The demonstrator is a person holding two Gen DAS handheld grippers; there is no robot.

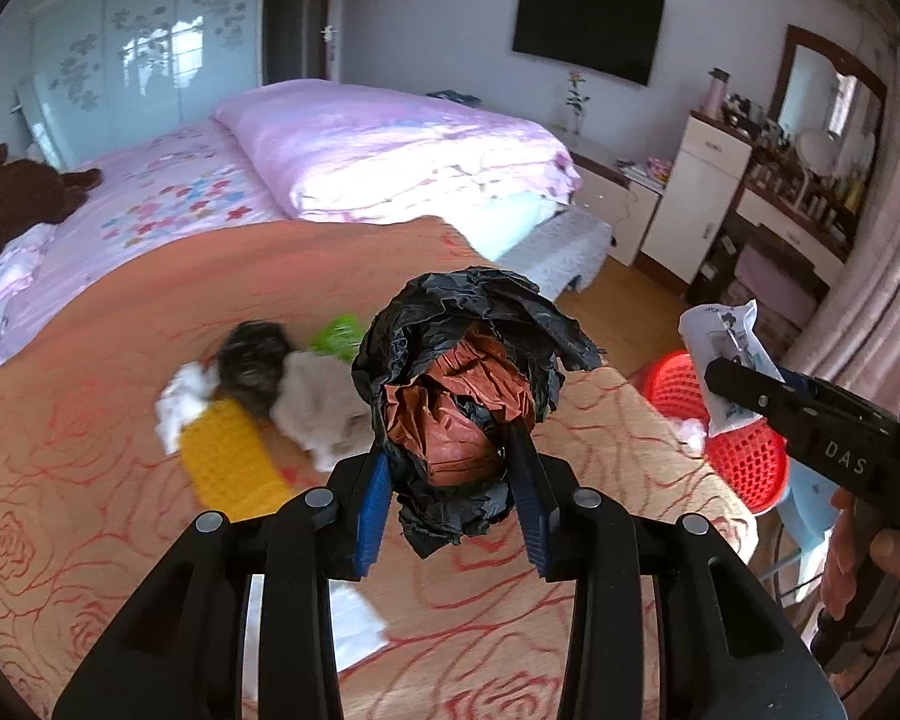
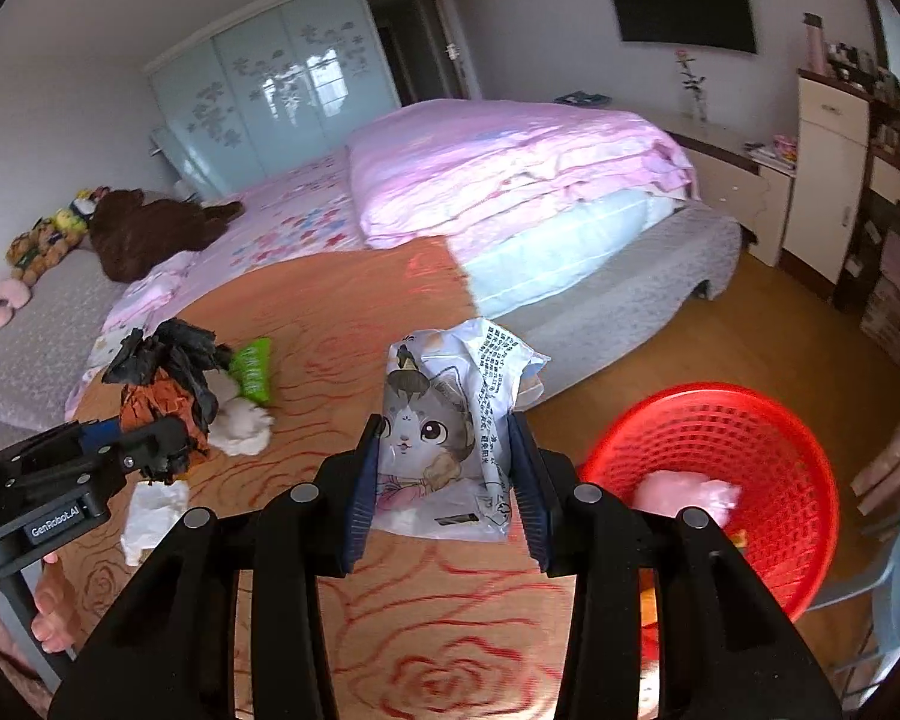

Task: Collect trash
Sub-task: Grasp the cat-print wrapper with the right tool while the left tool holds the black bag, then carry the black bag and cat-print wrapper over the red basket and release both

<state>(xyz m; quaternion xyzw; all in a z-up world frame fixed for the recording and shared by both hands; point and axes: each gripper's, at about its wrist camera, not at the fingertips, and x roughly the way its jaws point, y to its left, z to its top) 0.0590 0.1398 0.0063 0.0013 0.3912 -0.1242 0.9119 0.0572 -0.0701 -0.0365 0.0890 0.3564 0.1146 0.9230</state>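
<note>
The left hand-held gripper (image 1: 456, 480) is clenched on a crumpled black and brown bag (image 1: 462, 378), held above the rose-patterned table (image 1: 120, 450). The right hand-held gripper (image 2: 444, 474) grasps a white cat-print wrapper (image 2: 444, 420) near the table's right edge, just beside the red basket (image 2: 762, 420) on the floor. More trash (image 1: 312, 402) lies mid-table.
</note>
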